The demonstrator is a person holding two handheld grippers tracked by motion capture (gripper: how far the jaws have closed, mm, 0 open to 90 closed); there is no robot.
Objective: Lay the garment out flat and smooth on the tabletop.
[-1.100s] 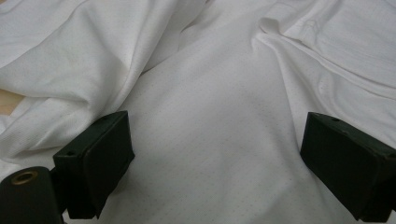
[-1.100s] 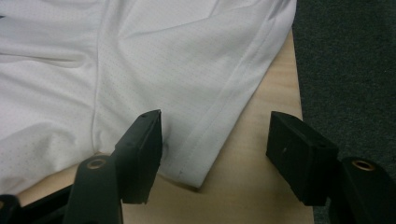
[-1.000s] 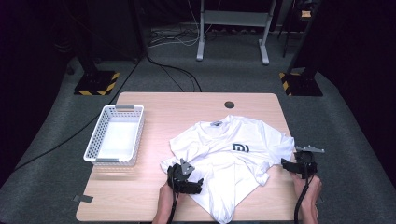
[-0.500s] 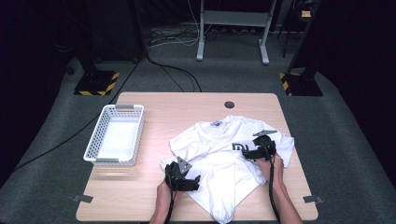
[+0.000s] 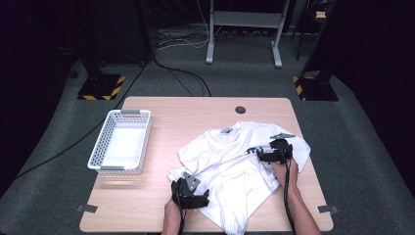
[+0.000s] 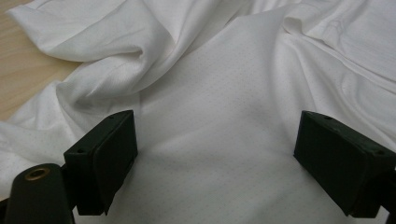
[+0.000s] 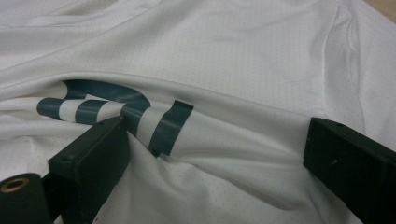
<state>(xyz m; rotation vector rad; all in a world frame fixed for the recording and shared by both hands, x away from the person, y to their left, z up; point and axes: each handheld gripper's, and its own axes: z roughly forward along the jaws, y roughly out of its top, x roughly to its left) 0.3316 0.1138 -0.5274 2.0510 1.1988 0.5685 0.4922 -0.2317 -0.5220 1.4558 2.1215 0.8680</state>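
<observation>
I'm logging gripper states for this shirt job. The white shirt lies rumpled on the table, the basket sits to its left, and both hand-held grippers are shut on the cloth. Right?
Not quite: both are open. The left hand-held gripper and right hand-held gripper show jaws spread wide over the shirt in their own views. The basket and table are as you say.

Shirt (image 5: 230, 166) on the table's (image 5: 195, 112) right half, basket (image 5: 121, 141) well apart at left.

White T-shirt (image 5: 230, 161) crumpled on wooden table (image 5: 195, 110), white basket (image 5: 120, 142) at left — hand-held grippers resting on shirt
</observation>
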